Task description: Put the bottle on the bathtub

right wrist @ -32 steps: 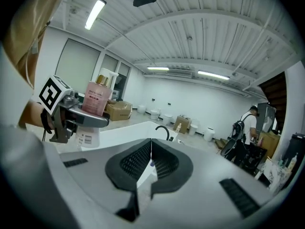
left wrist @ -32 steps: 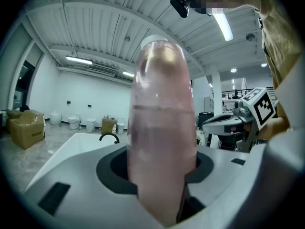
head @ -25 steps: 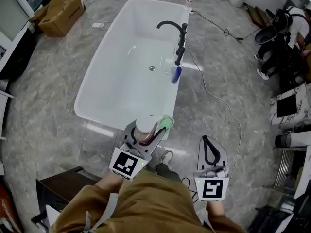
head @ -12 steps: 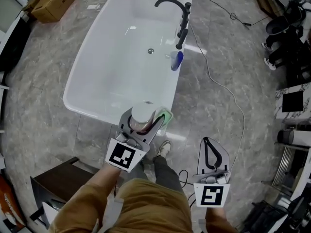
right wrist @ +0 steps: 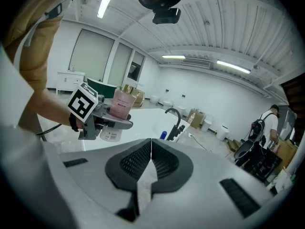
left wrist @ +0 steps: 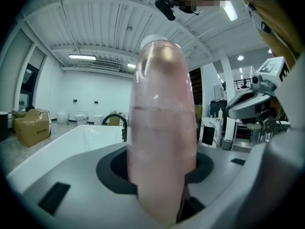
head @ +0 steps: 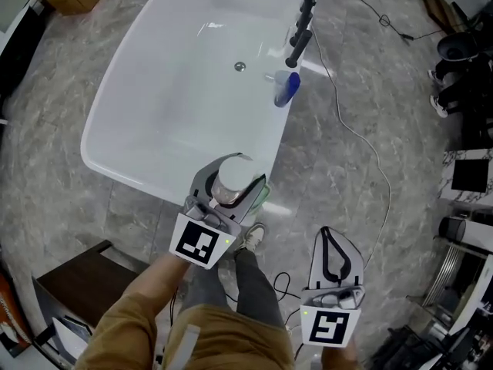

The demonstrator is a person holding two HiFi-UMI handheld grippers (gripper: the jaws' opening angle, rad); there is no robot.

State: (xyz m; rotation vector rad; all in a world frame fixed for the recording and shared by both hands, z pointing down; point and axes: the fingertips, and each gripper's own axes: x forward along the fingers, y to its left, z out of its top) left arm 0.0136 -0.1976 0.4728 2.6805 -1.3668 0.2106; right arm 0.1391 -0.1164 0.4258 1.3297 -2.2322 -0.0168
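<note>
My left gripper is shut on a clear pink bottle with a white cap, held upright just off the near right corner of the white bathtub. In the left gripper view the bottle fills the middle between the jaws, with the bathtub beyond at the left. My right gripper hangs lower right over the floor, shut with nothing in it. The right gripper view looks across at the left gripper and the bottle.
A black faucet stands on the tub's right rim, and a blue item lies on that rim near it. A cable runs over the marble floor at the right. A dark cabinet is at the lower left, a green item under the left gripper.
The head view has drawn closer to the tub's near corner. My left gripper with the bottle has stayed near that corner; the right gripper has dropped a little lower in the picture.
</note>
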